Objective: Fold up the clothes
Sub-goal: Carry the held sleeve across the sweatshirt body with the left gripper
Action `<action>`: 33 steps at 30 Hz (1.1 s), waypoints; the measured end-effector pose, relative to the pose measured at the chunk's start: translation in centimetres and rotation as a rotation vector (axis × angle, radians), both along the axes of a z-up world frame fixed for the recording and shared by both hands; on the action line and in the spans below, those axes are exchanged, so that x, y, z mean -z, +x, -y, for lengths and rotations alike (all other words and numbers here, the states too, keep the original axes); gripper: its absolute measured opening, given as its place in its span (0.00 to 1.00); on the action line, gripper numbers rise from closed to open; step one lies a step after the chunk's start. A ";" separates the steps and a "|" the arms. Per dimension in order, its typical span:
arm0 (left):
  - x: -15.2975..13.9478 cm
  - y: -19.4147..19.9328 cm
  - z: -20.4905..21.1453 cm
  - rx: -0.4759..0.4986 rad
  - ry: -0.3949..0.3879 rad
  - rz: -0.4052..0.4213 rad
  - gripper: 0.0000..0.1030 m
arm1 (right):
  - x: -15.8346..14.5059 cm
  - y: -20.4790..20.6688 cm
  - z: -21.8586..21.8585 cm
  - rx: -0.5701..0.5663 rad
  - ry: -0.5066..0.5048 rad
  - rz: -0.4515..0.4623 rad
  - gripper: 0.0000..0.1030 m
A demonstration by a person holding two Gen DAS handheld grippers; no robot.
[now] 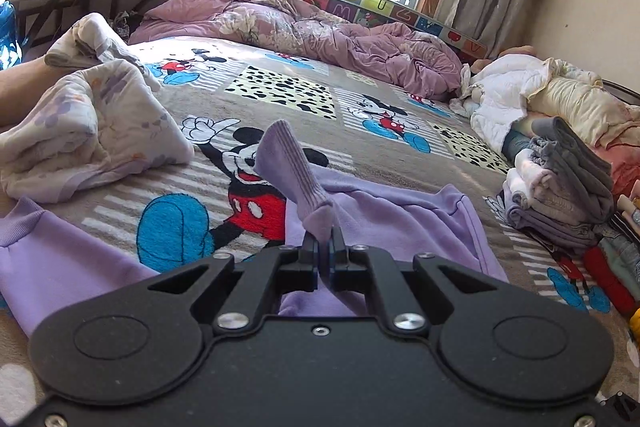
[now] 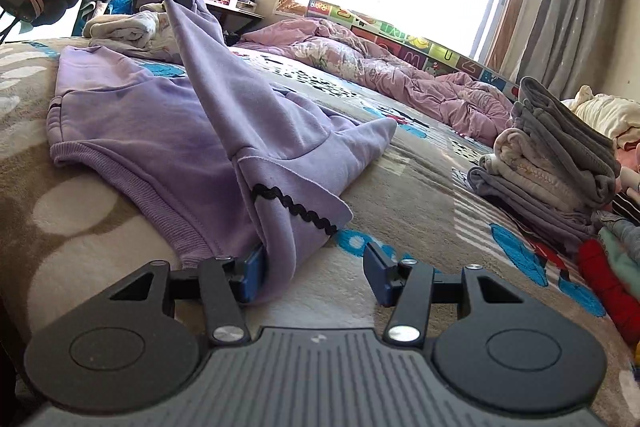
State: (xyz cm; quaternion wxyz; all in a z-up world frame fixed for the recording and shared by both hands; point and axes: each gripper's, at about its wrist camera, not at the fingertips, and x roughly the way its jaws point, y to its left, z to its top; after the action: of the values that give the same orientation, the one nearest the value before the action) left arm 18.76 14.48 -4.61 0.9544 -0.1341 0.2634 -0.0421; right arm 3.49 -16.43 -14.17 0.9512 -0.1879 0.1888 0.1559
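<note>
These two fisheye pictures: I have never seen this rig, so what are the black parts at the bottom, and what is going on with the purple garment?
Each black shape is a handheld gripper; a person carries one in each hand, with a camera looking along its fingers. The left wrist view shows the left gripper shut on the cuff of a purple sweatshirt, lifting that sleeve off the cartoon-print blanket. The right wrist view shows the right gripper open, with the sweatshirt's edge lying against one finger. To the right of the sweatshirt stands a stack of folded clothes.
</note>
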 end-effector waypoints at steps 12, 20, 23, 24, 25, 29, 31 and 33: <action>3.2 -1.4 -1.7 -0.027 -0.046 -0.005 0.03 | -2.5 -2.8 0.2 -0.201 0.061 0.095 0.54; 0.6 -4.2 -0.8 0.030 -0.021 0.116 0.03 | -2.0 0.5 -0.9 -0.133 0.082 0.082 0.52; 0.6 -5.2 -0.8 0.035 -0.023 0.134 0.03 | -1.2 0.7 -1.3 -0.151 0.053 0.063 0.51; 0.7 -5.6 -1.0 0.024 -0.023 0.138 0.03 | -0.9 0.7 -1.3 -0.164 0.044 0.047 0.51; 0.9 -5.9 -1.2 0.010 -0.019 0.141 0.03 | -0.6 0.7 -1.3 -0.176 0.037 0.033 0.51; 2.3 -6.4 -2.3 -0.027 -0.045 0.114 0.03 | -0.5 0.6 -1.4 -0.202 0.038 0.023 0.51; 3.4 -6.0 -2.6 -0.031 -0.058 0.077 0.03 | -0.4 0.7 -1.5 -0.207 0.032 0.012 0.51; 4.1 -5.7 -2.6 -0.034 -0.052 0.055 0.03 | -0.2 0.9 -1.7 -0.211 0.027 -0.001 0.51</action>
State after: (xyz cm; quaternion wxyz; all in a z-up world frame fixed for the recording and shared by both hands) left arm 13.08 17.10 -8.72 0.9580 -0.1623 0.2335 -0.0363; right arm 4.39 -14.78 -14.00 0.9318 -0.1940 0.1663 0.2578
